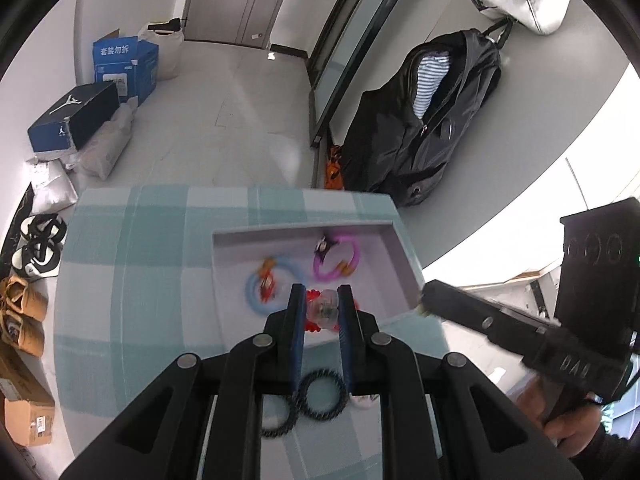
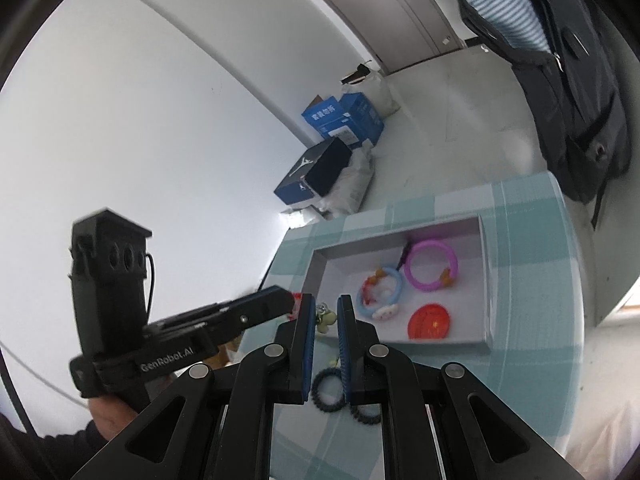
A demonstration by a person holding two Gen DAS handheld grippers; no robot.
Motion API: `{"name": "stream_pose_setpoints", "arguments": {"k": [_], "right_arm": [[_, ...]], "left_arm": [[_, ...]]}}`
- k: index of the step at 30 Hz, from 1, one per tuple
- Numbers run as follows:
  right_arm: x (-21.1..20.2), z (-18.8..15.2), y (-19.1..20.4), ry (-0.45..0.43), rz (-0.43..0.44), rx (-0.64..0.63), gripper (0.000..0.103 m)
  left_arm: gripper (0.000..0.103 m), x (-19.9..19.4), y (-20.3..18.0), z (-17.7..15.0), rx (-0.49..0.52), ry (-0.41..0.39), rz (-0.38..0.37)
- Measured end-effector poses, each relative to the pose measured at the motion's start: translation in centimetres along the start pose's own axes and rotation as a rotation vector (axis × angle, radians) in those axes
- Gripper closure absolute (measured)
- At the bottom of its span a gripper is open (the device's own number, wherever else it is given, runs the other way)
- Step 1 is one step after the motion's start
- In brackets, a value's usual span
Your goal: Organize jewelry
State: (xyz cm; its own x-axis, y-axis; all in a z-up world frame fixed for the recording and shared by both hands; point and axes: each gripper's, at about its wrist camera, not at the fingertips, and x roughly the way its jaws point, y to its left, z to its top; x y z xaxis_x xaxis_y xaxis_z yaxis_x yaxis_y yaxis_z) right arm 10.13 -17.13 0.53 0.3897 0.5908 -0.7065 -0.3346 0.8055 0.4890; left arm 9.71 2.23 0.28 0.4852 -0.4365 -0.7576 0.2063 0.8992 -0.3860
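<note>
Left gripper (image 1: 322, 307) clamps a clear-beaded red ornament (image 1: 325, 312) over the tray (image 1: 404, 258).

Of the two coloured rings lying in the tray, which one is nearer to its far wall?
The pink ring; the blue ring lies closer to the tray's near side.

Black shoebox (image 1: 76, 120) beside blue carton (image 1: 124, 66) on floor; dark jacket (image 1: 424, 120) hanging by wall
</note>
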Motion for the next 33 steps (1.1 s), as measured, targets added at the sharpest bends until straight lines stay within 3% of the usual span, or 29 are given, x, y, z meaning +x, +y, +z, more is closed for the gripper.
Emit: {"name": "stream_pose_setpoints", "arguments": {"k": [14, 19, 20, 21, 22, 23, 24, 26, 33], "right_arm": [[4.3, 2.6, -0.8, 0.063, -0.074, -0.001, 0.093], [5.2, 2.6, -1.7, 0.080, -0.095, 0.020, 0.090], [5.3, 2.6, -2.0, 0.081, -0.106, 0.026, 0.090], [5.3, 2.7, -2.1, 0.082, -0.109, 0.035, 0.087], [5.2, 2.7, -2.3, 0.082, -0.108, 0.044, 0.084], [5.0, 2.7, -2.6, 0.077, -0.108, 0.054, 0.076], [4.7, 2.7, -2.7, 0.067, -0.107, 0.059, 0.066], [3.9, 2.8, -2.8, 0.042, -0.104, 0.063, 0.056], [1.9, 2.7, -2.4, -0.013, -0.110, 0.045, 0.034]], "left_arm": [[0.092, 3.2, 1.3, 2.8, -0.053, 0.070, -0.055], [0.089, 4.5, 2.1, 3.0, -0.091, 0.148, -0.037], [0.079, 4.7, 2.4, 3.0, -0.100, 0.167, -0.047], [0.061, 4.5, 2.6, 2.9, -0.109, 0.163, -0.058], [0.049, 4.2, 2.7, 2.9, -0.116, 0.150, -0.062], [0.030, 3.7, 2.8, 2.9, -0.119, 0.124, -0.068], [0.028, 3.1, 2.8, 2.9, -0.113, 0.098, -0.071], [0.028, 2.5, 2.7, 2.9, -0.104, 0.072, -0.065], [0.028, 2.0, 3.6, 2.1, -0.140, 0.061, -0.015]]}}
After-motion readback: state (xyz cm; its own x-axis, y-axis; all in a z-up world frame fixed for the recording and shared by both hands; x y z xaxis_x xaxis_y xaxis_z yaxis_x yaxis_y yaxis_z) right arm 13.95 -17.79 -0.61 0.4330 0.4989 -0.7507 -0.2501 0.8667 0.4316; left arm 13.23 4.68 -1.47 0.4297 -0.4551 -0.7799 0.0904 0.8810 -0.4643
